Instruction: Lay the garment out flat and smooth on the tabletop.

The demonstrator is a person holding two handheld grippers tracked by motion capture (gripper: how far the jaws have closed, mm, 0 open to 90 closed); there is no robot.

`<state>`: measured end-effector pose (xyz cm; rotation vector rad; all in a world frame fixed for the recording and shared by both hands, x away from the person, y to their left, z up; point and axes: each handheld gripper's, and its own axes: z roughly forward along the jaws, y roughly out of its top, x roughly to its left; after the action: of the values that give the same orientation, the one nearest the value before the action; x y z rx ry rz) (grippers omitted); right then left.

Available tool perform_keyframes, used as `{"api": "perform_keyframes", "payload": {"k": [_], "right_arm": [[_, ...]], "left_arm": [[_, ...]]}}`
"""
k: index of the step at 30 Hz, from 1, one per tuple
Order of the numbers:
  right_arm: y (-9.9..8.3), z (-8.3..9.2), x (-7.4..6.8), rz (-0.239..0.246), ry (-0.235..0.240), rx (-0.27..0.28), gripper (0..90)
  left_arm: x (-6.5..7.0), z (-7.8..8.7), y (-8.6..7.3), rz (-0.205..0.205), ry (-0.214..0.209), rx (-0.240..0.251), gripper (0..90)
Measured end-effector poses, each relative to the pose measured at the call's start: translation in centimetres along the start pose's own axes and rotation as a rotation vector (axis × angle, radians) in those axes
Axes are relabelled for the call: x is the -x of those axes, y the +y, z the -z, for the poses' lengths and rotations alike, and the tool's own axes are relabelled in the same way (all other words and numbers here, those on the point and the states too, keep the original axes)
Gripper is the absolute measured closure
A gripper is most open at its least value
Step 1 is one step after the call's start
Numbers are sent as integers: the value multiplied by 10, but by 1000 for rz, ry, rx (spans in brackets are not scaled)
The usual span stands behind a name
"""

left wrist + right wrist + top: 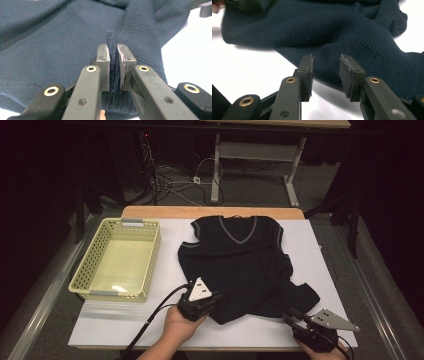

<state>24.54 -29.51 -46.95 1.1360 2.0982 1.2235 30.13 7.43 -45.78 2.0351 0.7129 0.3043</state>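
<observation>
A dark navy V-neck sweater (235,260) with grey trim lies spread on the white table (165,320), its lower part rumpled. At the sweater's near-left hem, my left gripper (214,301) is shut on a pinched-up ridge of ribbed knit. That fold (112,40) stands up between the pads of the left gripper (113,50). My right gripper (291,314) sits at the near-right hem. In the right gripper view, this gripper (326,62) is open, and the edge of the sweater (324,30) lies just past its pads, which do not press on it.
A pale yellow perforated basket (85,270) stands at the table's left with nothing in it. Bare white table runs along the near edge (250,332) and to the right of the sweater. Beyond the table are cables on the floor and a desk frame (216,165).
</observation>
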Motion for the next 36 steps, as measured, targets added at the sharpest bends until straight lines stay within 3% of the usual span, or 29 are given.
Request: {"api": "perform_keyframes", "payload": {"k": [2, 8, 15, 18, 21, 27, 31, 36], "right_arm": [[0, 0, 0, 0, 0, -1, 646], [1, 0, -2, 0, -4, -3, 647], [6, 3, 0, -24, 0, 25, 647], [10, 3, 3, -14, -15, 33, 647], [15, -1, 10, -27, -20, 45, 647], [32, -11, 17, -19, -27, 77, 636], [44, -19, 23, -20, -55, 77, 549], [46, -35, 36, -65, -133, 24, 438]], "left_arm": [[2, 15, -6, -12, -20, 24, 801], [6, 54, -27, -39, -21, 40, 805], [6, 92, -59, -52, 18, 15, 802], [7, 98, -73, -46, 35, 18, 799], [5, 101, -87, -7, 24, 22, 799], [10, 103, -101, -11, 22, -10, 797], [10, 100, -108, 5, 10, -18, 794], [6, 96, -111, 34, -12, -18, 791]]}}
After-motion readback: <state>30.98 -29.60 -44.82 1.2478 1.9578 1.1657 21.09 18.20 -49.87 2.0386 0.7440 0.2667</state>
